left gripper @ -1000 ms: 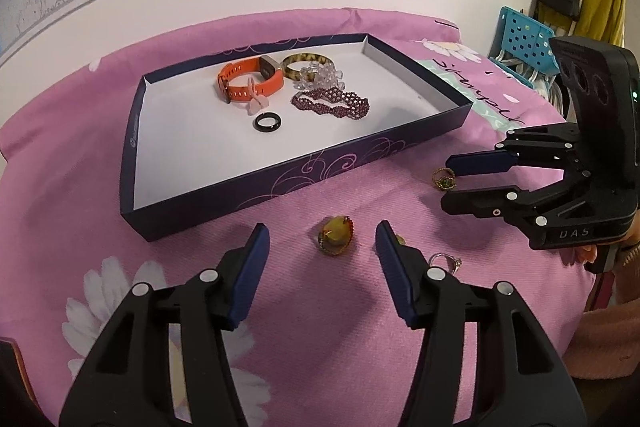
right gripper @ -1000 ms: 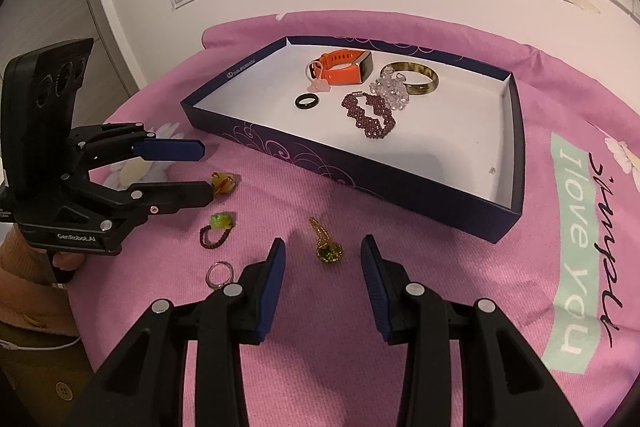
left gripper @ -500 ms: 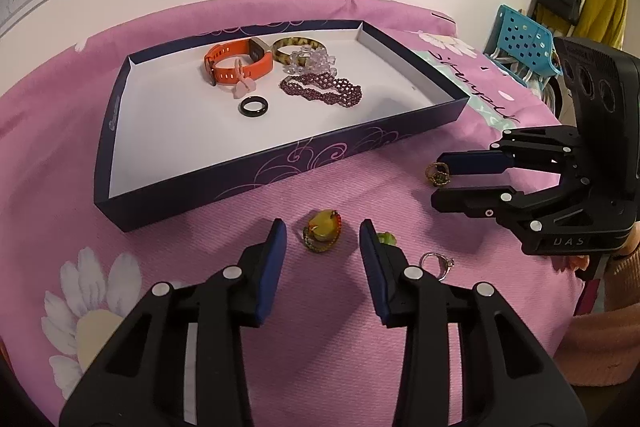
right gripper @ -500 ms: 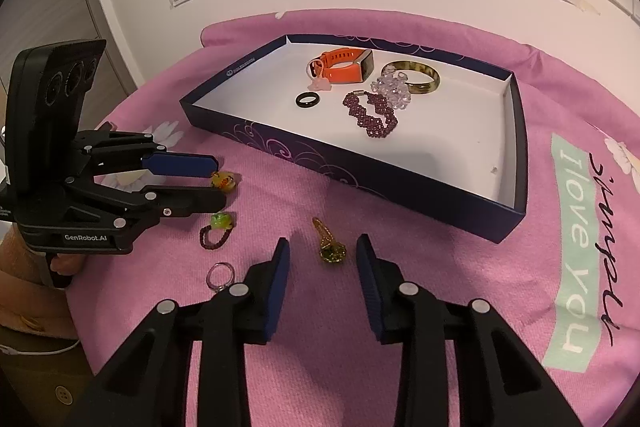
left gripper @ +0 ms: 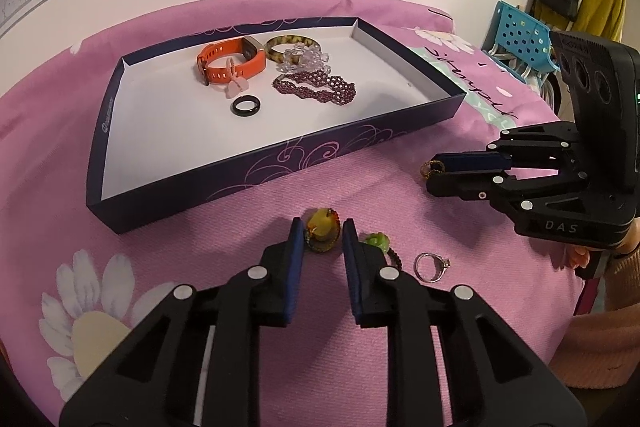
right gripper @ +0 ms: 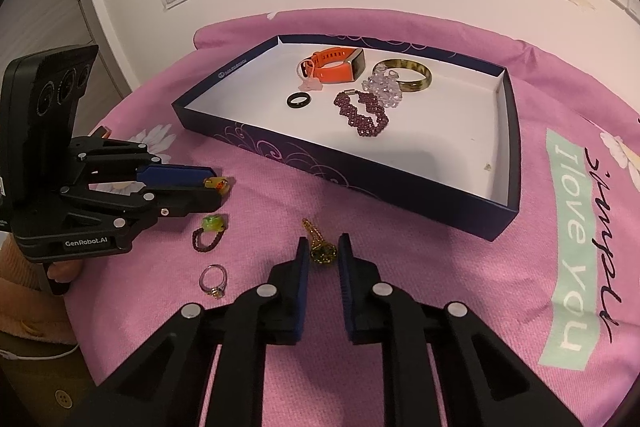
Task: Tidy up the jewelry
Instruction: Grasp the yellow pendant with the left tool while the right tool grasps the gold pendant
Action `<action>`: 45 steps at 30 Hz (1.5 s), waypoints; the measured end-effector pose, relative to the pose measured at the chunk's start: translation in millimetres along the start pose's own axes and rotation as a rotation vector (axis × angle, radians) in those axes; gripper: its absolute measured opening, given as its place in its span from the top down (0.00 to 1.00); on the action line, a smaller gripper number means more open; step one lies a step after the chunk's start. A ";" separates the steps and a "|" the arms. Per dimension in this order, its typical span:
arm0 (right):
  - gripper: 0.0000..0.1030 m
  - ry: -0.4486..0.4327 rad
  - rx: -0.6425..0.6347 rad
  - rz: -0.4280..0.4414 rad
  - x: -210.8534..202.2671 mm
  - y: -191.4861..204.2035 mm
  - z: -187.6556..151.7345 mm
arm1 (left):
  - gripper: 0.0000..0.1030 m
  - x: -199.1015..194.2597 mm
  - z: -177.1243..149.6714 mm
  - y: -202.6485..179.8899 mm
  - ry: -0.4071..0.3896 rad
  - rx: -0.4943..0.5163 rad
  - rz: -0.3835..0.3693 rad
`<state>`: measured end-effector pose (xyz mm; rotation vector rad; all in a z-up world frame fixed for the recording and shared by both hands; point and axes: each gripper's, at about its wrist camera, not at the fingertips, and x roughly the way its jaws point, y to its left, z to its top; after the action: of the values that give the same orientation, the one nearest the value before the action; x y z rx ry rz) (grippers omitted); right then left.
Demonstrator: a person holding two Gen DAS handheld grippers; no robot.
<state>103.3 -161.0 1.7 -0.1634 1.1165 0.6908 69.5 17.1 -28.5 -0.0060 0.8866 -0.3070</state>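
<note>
Where the dark box (left gripper: 280,167) sits on pink cloth (left gripper: 168,243), holding orange watch band (left gripper: 218,75), bangle (left gripper: 276,43), beaded bracelet (left gripper: 316,89). Before the box's near wall: left gripper (left gripper: 322,223), jaws closing around yellow-stone ring (left gripper: 322,237), not visibly pinching. Toward that wall's right end: right gripper (right gripper: 322,239), jaws closing around olive-stone ring (right gripper: 323,254), contact unclear.

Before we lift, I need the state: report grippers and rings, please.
Left gripper closing around yellow ring. Right gripper closing around gold-green ring. Both rings on cloth. Green bead ring close beside left gripper.
</note>
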 end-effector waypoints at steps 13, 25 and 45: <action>0.91 -0.014 -0.003 0.006 -2.2 0.7 -1.0 | 0.85 0.9 1.4 0.6 -0.002 -0.006 0.005; 0.91 -0.049 0.018 0.042 -10.5 -0.4 2.9 | 0.85 -6.8 0.1 0.7 -0.024 -0.014 0.002; 0.91 -0.115 0.005 0.060 -23.6 2.2 21.0 | 0.85 -39.0 11.3 -0.1 -0.105 -0.013 -0.017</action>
<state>112.1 -159.9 32.1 -0.0850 1.0160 0.7412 55.0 26.0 8.4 -0.0412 0.7850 -0.3145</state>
